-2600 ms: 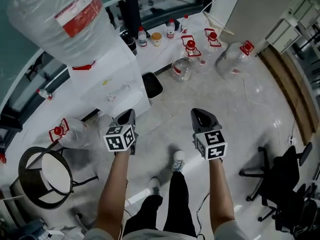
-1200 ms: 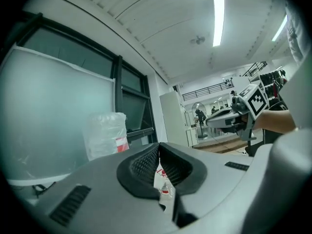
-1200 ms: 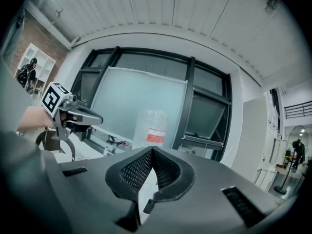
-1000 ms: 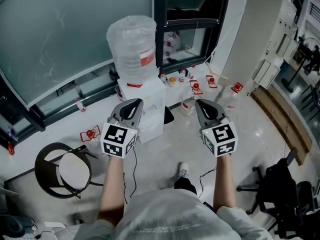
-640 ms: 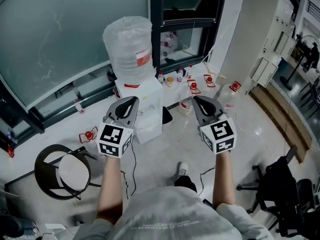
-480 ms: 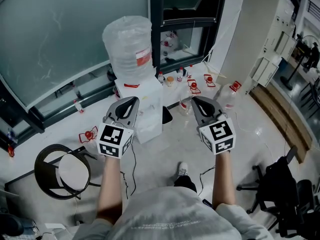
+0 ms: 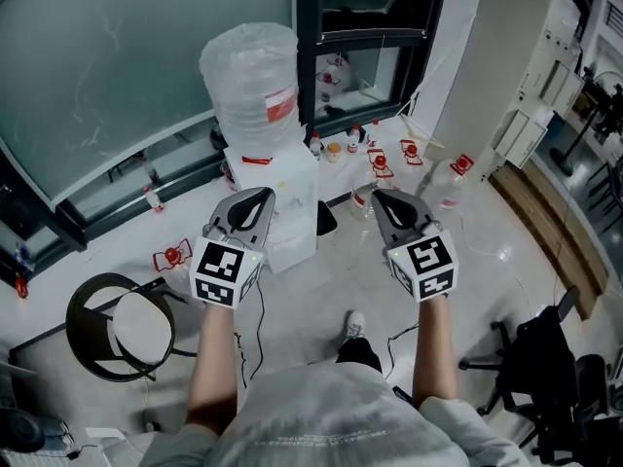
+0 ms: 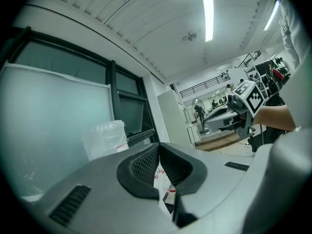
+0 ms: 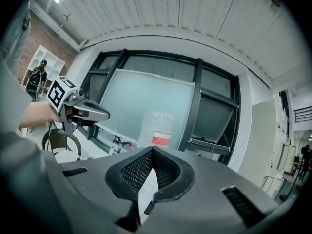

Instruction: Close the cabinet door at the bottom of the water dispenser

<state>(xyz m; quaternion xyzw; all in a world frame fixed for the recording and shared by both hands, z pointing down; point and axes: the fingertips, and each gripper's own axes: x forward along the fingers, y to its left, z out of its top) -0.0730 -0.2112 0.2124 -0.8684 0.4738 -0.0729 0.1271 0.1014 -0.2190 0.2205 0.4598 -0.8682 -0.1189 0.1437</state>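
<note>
The white water dispenser (image 7: 285, 191) stands by the window with a big clear bottle (image 7: 248, 78) on top. A dark panel (image 7: 326, 218) shows low at its right side; I cannot tell if it is the cabinet door. My left gripper (image 7: 259, 197) is held up in front of the dispenser, its jaws shut and empty. My right gripper (image 7: 379, 197) hovers to the right, also shut and empty. In the left gripper view the pads (image 8: 146, 164) meet, with the bottle (image 8: 105, 137) beyond. The right gripper view has shut pads (image 9: 138, 169) below the bottle (image 9: 158, 129).
A round black stool (image 7: 115, 326) stands at the left and an office chair (image 7: 545, 363) at the right. Empty water jugs (image 7: 450, 189), red caps (image 7: 170, 257) and small bottles (image 7: 335, 150) lie on the floor by the window. A white cabinet (image 7: 529, 125) stands at the far right.
Since the earliest frame the view has pulled up and away from the dispenser, with both grippers raised. Over the last second both grippers have stayed put and shut.
</note>
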